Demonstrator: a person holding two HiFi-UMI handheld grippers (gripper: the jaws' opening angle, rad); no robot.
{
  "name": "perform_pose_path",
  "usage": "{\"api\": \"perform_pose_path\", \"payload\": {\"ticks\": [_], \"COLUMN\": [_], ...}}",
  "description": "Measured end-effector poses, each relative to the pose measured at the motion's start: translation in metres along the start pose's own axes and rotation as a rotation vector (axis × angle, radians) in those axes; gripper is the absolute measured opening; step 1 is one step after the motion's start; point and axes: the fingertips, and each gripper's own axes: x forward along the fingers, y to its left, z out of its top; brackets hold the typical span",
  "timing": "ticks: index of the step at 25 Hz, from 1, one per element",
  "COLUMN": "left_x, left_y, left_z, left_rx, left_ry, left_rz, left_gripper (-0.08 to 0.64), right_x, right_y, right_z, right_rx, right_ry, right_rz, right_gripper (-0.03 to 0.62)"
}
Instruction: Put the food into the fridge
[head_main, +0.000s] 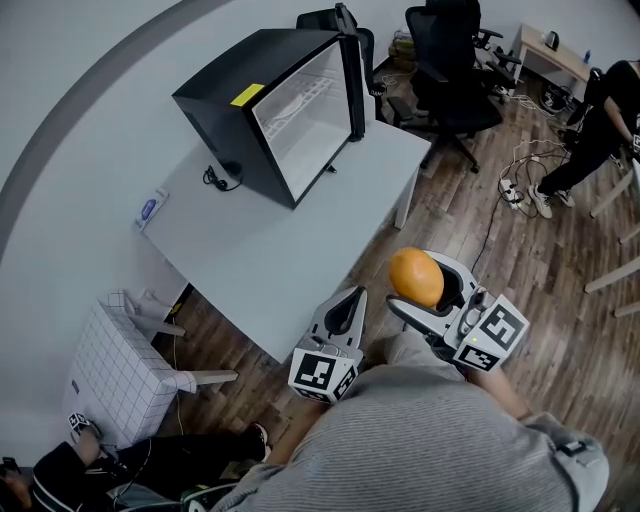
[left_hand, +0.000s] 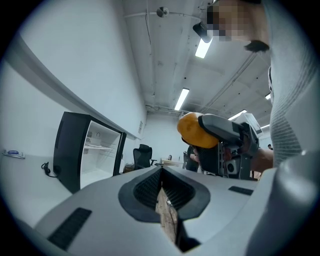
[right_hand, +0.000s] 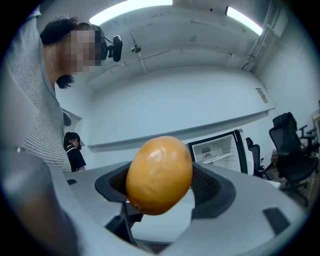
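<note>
Wood flooring surrounds the grey table (head_main: 300, 250) at the centre of the head view. On it, at eleven o'clock from the grippers, stands the black fridge (head_main: 215, 110), its door (head_main: 352, 70) swung wide. The right gripper (head_main: 428, 288), low at five o'clock, is clamped on the orange fruit (head_main: 416, 277), off the table's near edge. At its nine o'clock, the left gripper (head_main: 347, 302) has its jaws pressed together on nothing. The carry likely wants a steady squeeze, a square entry clear of the door, and release only once the fruit rests on a shelf.

Grey table (head_main: 300, 250) carries a black fridge (head_main: 225, 112) (door open) and a cable (head_main: 213, 178)
</note>
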Motion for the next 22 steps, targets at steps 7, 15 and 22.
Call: {"api": "perform_pose_path", "payload": {"ticks": [7,15,22], "left_x": [0.022,0.081,0.150], "left_y": [0.028,0.081,0.118], "left_z": [0.002,0.015,0.032], "left_rx": [0.007,0.009,0.008], "left_ry": [-0.003,-0.016,-0.015], "left_rz": [0.043,0.142,0.222], "left_gripper": [0.011,0.011,0.011], "right_x": [0.030,0.090,0.141], "right_y": [-0.029,-0.106,-0.178], "right_z": [-0.002,0.011,0.024], "right_rx": [0.012,0.009,0.026], "right_ry": [0.005,0.010,0.047], "right_rz": [0.049,0.140,0.243], "right_gripper": [0.341,0.341,0.341]}}
